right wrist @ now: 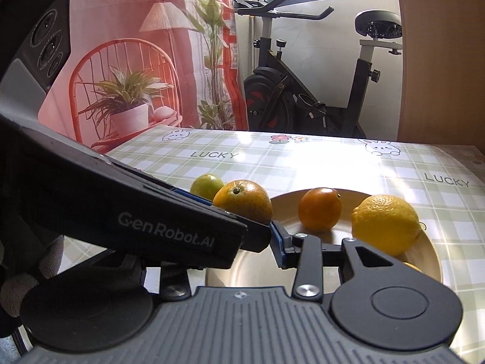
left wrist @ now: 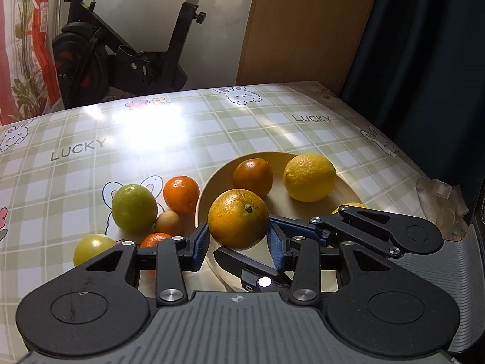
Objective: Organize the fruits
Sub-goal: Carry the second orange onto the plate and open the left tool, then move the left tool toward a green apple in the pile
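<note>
My left gripper is shut on a large green-tinged orange, held over the near left rim of the beige bowl. Inside the bowl lie a dark tangerine, a lemon and a half-hidden yellow fruit. Left of the bowl on the table sit a green fruit, a mandarin, a small tan fruit, a small orange and a yellow-green fruit. My right gripper stands open low over the bowl, just right of the held orange; the left gripper's body hides its left finger.
A checked "LUCKY" tablecloth covers the table. Crumpled clear plastic lies near the right edge. Beyond the far edge stand an exercise bike, a wooden panel and a dark curtain.
</note>
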Available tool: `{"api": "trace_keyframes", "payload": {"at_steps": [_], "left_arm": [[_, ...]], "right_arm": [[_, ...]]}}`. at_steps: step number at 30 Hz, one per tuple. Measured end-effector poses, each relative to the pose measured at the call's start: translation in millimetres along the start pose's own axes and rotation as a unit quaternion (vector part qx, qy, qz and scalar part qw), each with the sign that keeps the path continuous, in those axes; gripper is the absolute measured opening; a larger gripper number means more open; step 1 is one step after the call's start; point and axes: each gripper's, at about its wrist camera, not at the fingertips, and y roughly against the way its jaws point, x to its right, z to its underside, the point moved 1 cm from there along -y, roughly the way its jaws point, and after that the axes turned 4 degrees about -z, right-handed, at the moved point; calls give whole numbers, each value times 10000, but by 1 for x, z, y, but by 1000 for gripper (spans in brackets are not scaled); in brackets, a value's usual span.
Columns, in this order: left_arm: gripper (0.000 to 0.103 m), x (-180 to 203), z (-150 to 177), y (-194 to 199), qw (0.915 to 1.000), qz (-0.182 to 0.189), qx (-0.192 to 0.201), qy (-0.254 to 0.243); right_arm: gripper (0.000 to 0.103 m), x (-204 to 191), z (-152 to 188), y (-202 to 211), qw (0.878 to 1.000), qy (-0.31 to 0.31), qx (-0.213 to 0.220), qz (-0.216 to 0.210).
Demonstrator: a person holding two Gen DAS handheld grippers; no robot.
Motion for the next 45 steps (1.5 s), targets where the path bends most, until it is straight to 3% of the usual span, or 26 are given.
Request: {"api": "trace_keyframes", "payload": {"at_steps": [8, 16, 28, 40, 45], "left_arm": [[43, 3, -9, -32, 9995, 34, -235, 229], [43, 1, -10, -36, 9992, 34, -245, 323], [44, -3, 7, 4, 9969, -108, 205, 757], [44, -43, 51, 59, 9861, -901, 617, 1251], [44, -44, 61, 65, 9854, -948, 657, 1254]], "right_arm": [[41, 19, 0, -14, 9994, -262, -49, 222], [43, 17, 1, -17, 9992, -169, -33, 365], [43, -2, 12, 8, 9993, 144, 87, 333], [43, -19, 18, 20, 9992, 328, 129, 171], [44, -26, 18, 21, 9989, 450, 65, 103]]}}
